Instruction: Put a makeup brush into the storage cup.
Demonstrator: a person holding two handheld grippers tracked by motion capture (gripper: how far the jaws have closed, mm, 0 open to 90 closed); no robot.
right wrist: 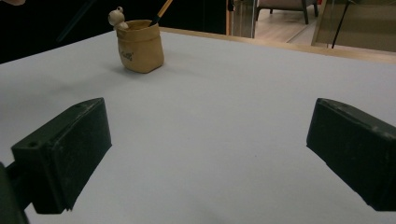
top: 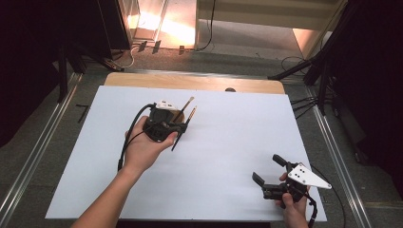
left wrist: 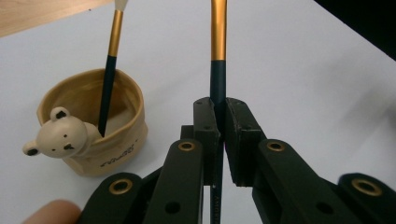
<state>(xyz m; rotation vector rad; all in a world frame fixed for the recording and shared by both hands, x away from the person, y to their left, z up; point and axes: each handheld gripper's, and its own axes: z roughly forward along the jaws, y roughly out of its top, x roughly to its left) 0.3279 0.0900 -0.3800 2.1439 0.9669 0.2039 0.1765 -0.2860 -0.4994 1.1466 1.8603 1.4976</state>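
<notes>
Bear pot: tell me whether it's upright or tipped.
Upright. The bear pot stands on its base on the white table, mouth up, with one brush leaning inside it.

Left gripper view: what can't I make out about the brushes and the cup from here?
- Held brush: bristle end cut off by the top edge; lower handle hidden behind the left tongs.
- Brush in the cup: foot hidden by the cup wall.
- Bear cup: lettering too small to read.

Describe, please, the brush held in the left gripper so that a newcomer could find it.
On the white table, look beside the tan bear-faced cup. There the left gripper pinches a dark-handled brush with a gold ferrule; its twin stands inside the cup instead.
</notes>
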